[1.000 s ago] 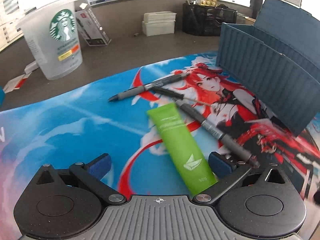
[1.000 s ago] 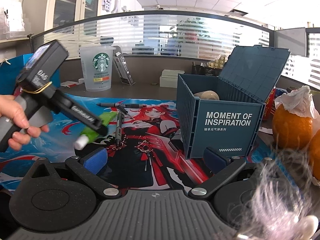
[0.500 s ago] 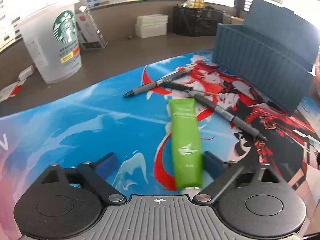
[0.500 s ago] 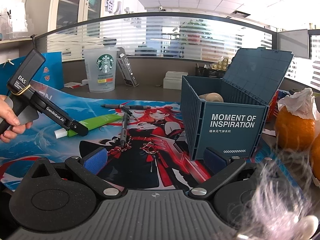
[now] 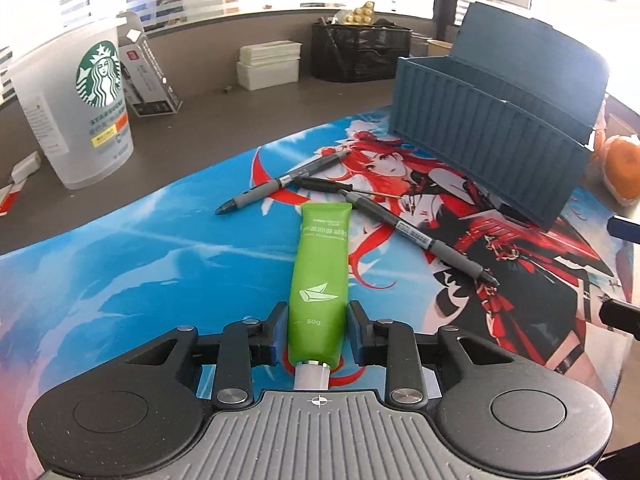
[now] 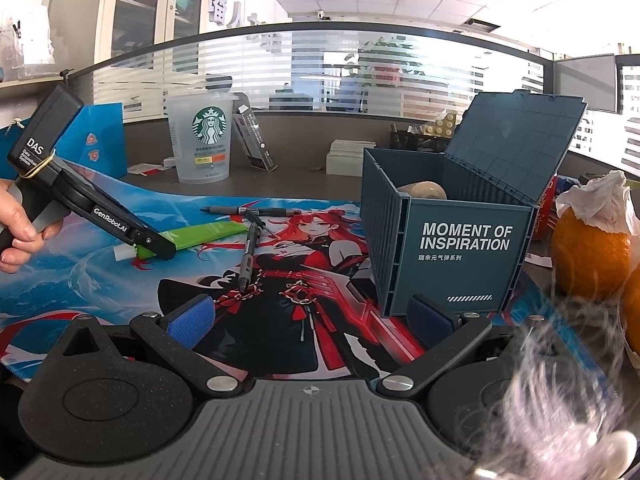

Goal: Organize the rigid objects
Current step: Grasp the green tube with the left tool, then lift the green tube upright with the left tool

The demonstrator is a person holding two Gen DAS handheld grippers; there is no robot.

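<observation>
Now left gripper [image 5: 316, 330] fingers clamping green tube [image 5: 320, 268].

My left tongs [image 5: 316, 330] pinch the green tube [image 5: 318, 276] near its cap end. Tube lies flat on the mat [image 5: 132, 264]; two pens [image 5: 420, 236] just past its far end.

The container box [image 6: 460, 248] hides most of the beige rounded object [image 6: 425, 191] inside it; only the top shows above the wall. Right of the box, the oranges [image 6: 592, 256] are cut by the frame edge, with a blurred pale wisp [image 6: 560, 380] below them. The green tube's [image 5: 318, 280] cap end disappears beneath the left gripper [image 5: 318, 332] body.
</observation>
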